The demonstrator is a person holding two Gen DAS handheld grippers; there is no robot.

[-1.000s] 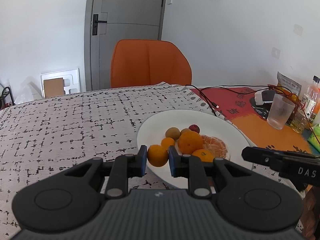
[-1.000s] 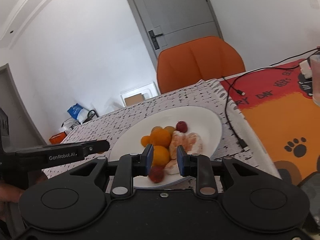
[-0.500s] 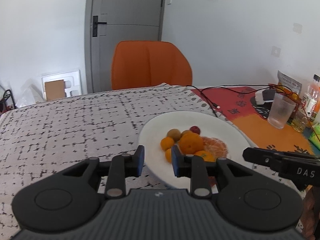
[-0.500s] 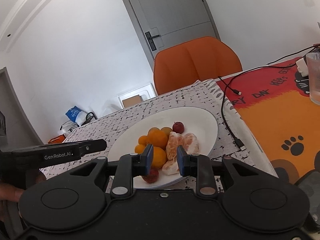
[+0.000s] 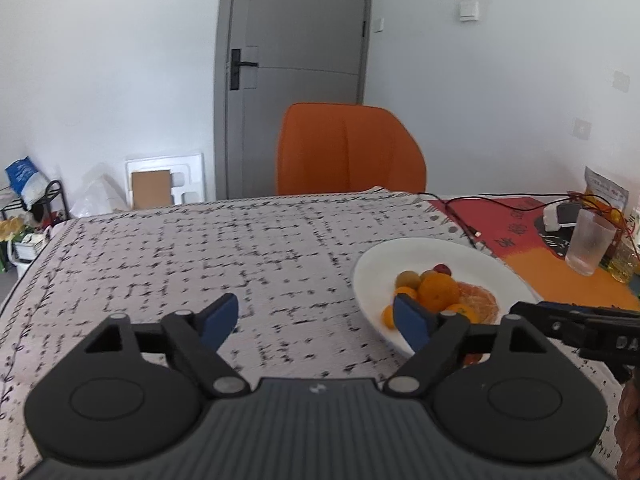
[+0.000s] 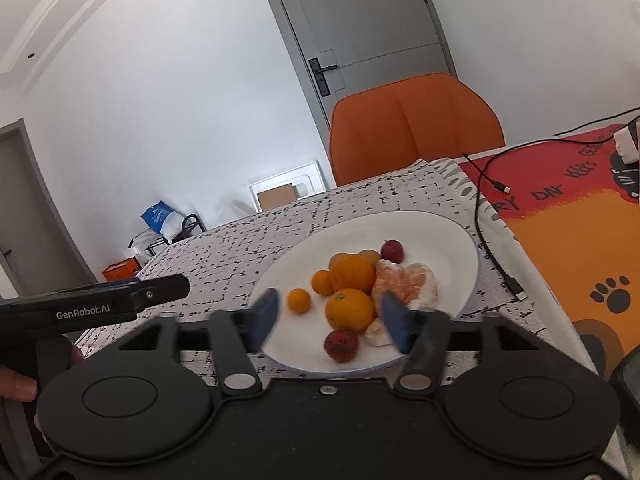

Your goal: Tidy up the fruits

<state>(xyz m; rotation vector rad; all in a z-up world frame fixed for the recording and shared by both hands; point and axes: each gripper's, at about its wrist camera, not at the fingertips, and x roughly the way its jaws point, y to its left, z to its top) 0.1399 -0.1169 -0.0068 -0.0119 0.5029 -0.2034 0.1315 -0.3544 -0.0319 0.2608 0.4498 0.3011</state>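
Note:
A white plate [image 6: 448, 236] on the patterned tablecloth holds several fruits: oranges [image 6: 350, 308], small tangerines [image 6: 299, 301], a peeled mandarin [image 6: 404, 284] and red lychees [image 6: 341, 345]. The plate also shows in the left wrist view [image 5: 472, 256], with the fruits [image 5: 438, 290] on it. My left gripper [image 5: 316, 318] is open and empty, over the cloth left of the plate. My right gripper [image 6: 328, 320] is open and empty, at the plate's near rim, with the fruits beyond its fingers.
An orange chair [image 5: 350, 148] stands behind the table. A black cable [image 6: 486, 216] runs beside the plate on the right. A plastic cup [image 5: 590, 242] and bottles stand on the orange and red mat [image 6: 580, 216] at the far right.
My left gripper let go of a small tangerine onto the plate, opened wide and drew back to the left. My right gripper opened wide and pulled back slightly from the fruits.

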